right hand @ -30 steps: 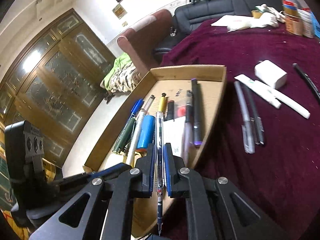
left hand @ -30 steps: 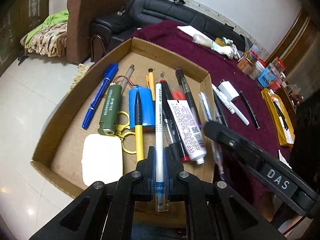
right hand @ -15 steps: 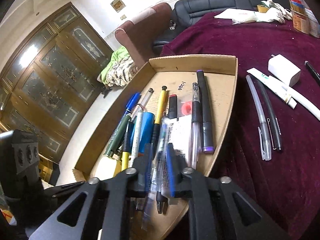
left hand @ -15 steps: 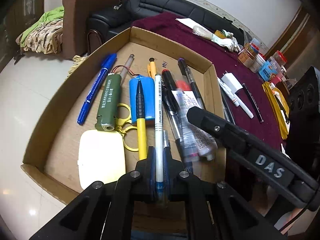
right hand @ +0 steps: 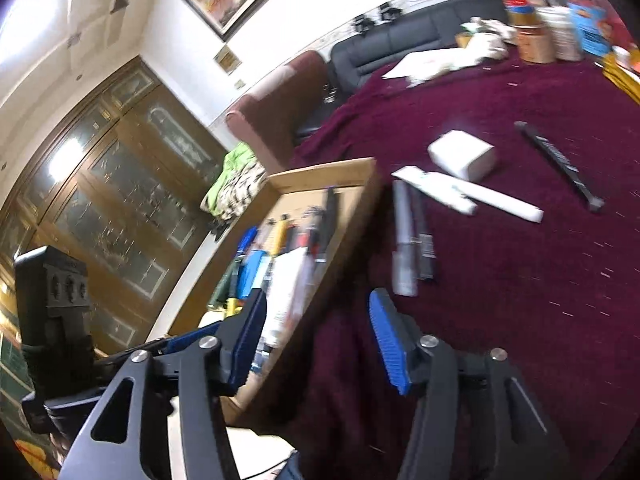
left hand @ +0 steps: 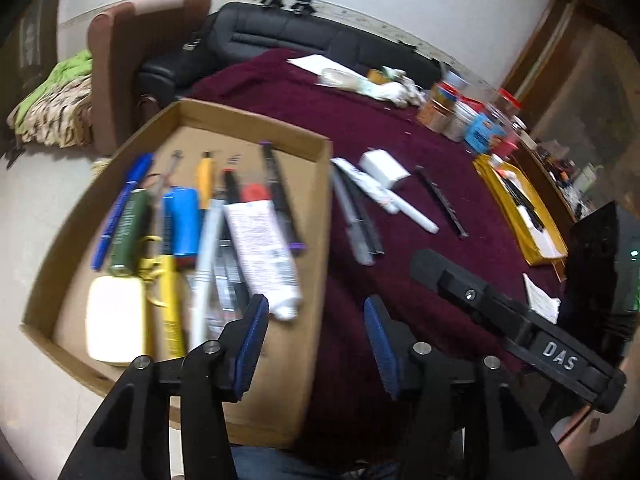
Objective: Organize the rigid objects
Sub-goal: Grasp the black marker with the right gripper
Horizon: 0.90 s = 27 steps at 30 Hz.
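Both grippers, left (left hand: 314,342) and right (right hand: 316,338), have jaws wide apart, holding nothing. Pens in the cardboard box (left hand: 320,216) look blurry and hard to tell apart. The right gripper's pad hides some.

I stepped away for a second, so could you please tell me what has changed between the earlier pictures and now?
Both pens were let go. The left hand-held gripper released its white pen into the box; the right hand-held gripper released its clear pen there too. Both now stand open and empty, and have swung right, toward the pens on the cloth. The charger and the other items on the cloth stayed put.
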Available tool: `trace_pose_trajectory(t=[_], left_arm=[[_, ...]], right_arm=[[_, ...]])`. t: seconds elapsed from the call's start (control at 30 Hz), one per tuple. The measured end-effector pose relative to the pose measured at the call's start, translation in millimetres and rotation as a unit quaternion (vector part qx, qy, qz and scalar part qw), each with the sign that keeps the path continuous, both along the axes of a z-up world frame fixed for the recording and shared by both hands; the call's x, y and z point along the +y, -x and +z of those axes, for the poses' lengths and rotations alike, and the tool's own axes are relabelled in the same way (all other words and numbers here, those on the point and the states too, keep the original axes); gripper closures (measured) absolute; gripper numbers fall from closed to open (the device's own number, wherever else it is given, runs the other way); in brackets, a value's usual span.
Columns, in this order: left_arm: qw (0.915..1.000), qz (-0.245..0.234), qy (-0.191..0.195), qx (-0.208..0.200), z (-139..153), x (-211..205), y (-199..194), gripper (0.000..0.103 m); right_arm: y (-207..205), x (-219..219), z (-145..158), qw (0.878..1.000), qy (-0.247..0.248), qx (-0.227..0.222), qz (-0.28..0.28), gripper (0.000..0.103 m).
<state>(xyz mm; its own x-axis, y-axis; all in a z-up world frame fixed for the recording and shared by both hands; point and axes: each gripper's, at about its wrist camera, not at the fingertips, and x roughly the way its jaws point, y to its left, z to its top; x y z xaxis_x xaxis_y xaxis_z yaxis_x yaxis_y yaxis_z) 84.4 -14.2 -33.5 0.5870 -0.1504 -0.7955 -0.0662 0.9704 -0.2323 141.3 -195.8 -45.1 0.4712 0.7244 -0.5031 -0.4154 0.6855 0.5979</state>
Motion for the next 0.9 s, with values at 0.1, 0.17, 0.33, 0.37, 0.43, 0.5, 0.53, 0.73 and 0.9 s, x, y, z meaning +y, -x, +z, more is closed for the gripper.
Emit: trace_pose_trajectory(t=[0.1, 0.17, 0.33, 0.37, 0.43, 0.5, 0.53, 0.73, 0.9], left_arm=[[0.9998, -0.017, -0.006, 0.006, -1, -24, -3, 0.049], [0.9996, -0.025, -0.005, 0.012, -2, -35, -7, 0.049], [0.999, -0.037, -0.01, 0.023, -6, -58, -17, 0.049], [0.9989, -0.039, -0.009, 0.024, -7, -61, -19, 0.049], [0.9988, -0.04, -0.008, 0.028, -9, -65, -24, 0.049], [0.9987, -0.04, -0.007, 0.03, -10, -69, -28, 0.049], [0.9986, -0.041, -0.006, 0.032, -11, -70, -31, 0.049], [0.9983, -0.042, 0.004, 0.04, -18, -69, -41, 0.049], [0.998, -0.041, 0.01, 0.046, -21, -62, -47, 0.049]], right_arm=[[-1, -25, -8, 1.0, -0.002, 0.01, -0.011, 0.045], [-3, -41, -13, 1.0, -0.001, 0.012, -0.02, 0.044], [-10, -73, -22, 0.999, -0.008, 0.023, -0.04, 0.04], [-11, -77, -23, 0.999, -0.009, 0.025, -0.042, 0.039], [-14, -87, -27, 0.998, -0.01, 0.029, -0.047, 0.038], [-20, -95, -29, 0.998, -0.009, 0.033, -0.052, 0.038], [-23, -99, -31, 0.998, -0.009, 0.035, -0.055, 0.038], [-46, -107, -33, 0.997, 0.013, 0.044, -0.068, 0.038], [-79, -112, -31, 0.994, 0.039, 0.054, -0.091, 0.038]])
